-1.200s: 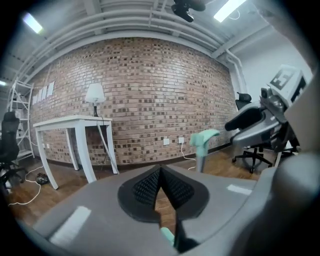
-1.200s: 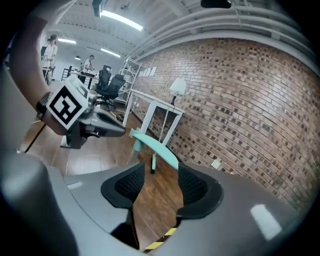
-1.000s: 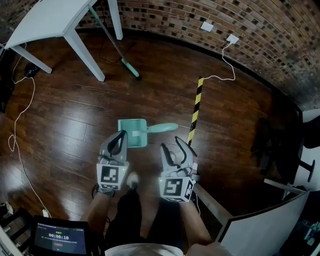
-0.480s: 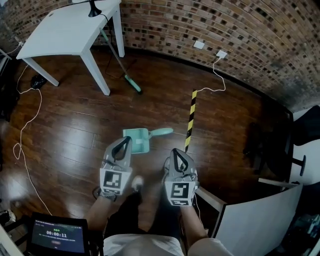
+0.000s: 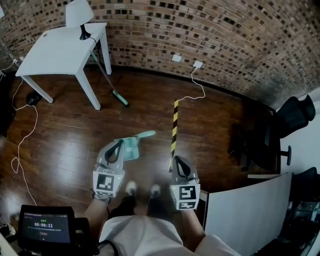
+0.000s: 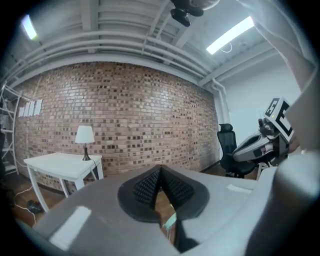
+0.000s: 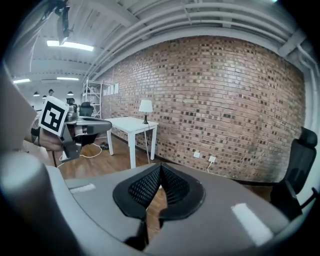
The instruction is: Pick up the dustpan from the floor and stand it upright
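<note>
With the left gripper and right gripper both pinched shut and empty, and the dustpan lying flat on the floor at the left gripper's 1 o'clock, a descent with closed jaws could merely shove it away.

It looks like an office or lab studio. Far away stands a long brick wall, over a dark wooden floor. At the far left is 1 white table with a lamp, at the right a black office chair. Strip lights hang above.
</note>
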The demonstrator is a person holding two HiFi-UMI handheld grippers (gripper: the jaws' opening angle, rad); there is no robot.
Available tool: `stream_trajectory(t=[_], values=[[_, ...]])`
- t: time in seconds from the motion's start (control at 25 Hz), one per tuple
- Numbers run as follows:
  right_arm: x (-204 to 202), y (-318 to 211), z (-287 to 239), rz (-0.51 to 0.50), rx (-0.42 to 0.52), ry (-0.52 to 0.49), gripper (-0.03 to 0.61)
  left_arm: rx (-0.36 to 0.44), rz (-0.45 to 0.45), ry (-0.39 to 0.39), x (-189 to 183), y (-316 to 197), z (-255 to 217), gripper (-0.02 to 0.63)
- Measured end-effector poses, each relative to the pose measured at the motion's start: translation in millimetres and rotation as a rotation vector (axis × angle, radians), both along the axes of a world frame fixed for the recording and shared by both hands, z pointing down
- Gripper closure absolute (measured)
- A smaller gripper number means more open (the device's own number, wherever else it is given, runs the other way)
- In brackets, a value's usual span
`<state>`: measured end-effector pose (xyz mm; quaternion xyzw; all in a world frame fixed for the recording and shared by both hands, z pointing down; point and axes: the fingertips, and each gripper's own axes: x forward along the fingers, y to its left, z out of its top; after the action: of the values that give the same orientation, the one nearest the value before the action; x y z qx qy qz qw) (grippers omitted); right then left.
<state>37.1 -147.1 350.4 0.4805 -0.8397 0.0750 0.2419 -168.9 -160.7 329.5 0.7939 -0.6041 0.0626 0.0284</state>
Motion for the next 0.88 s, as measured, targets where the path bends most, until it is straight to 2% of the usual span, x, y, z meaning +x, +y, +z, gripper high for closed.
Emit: stream_trajectory(t=[0.2, 0.32, 0.44, 0.64, 0.88], values=[[9, -12, -54, -0.007, 0.117, -0.105, 0.565, 0.089, 0.017, 0.004, 4, -5, -57, 0.612], [20, -6, -100, 0.001, 0.186, -0.159, 0.565, 0.101, 0.006, 0.029, 11, 9, -83, 0.612], [25, -5, -136, 0.01, 0.257, -0.176, 0.565, 0.126, 0.015, 0.01, 13, 15, -104, 0.612], [43, -3, -142, 0.053, 0.297, -0.188, 0.566, 0.134, 0.011, 0.005, 17, 26, -105, 0.612], [52, 2, -141, 0.097, 0.296, -0.151, 0.566, 0.149, 0.048, -0.003, 22, 29, -116, 0.612]])
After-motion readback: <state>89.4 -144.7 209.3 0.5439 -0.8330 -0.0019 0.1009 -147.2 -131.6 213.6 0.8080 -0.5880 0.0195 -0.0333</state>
